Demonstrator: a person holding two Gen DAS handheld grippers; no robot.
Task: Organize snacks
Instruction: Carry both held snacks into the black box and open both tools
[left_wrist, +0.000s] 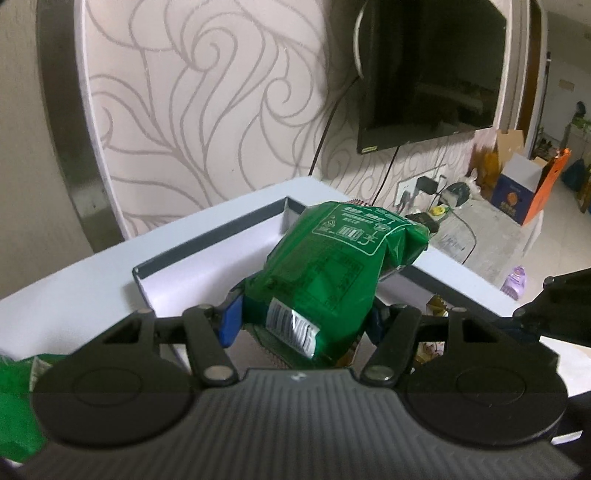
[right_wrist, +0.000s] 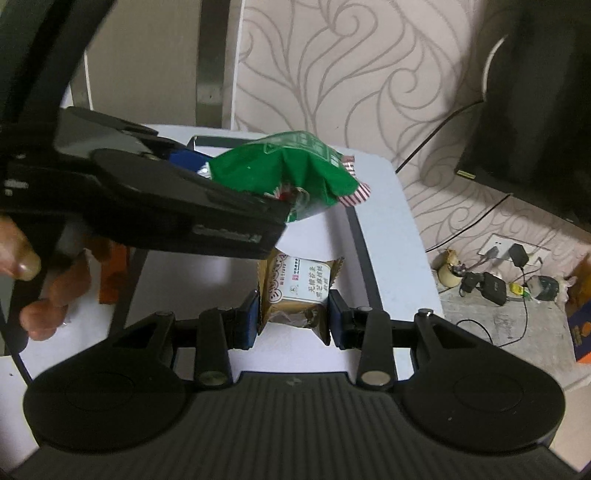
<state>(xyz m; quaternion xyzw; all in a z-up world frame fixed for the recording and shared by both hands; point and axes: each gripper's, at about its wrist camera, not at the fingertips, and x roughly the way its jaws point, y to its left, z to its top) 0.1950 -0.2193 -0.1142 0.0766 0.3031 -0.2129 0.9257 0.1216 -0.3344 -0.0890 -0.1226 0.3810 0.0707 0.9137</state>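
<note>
Left gripper (left_wrist: 301, 317) clamped on green snack bag (left_wrist: 332, 273), above white tray (left_wrist: 207, 254); right gripper (right_wrist: 291, 317) squeezing brown wrapped cake (right_wrist: 295, 295) beneath. Orange packet (right_wrist: 112, 277) beside tray.

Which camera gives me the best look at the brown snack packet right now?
Right wrist view: the brown snack packet sits centred between the right tongs, label facing the camera, above the white tray. The left wrist view shows no clear sight of it; the green bag fills that view.
</note>
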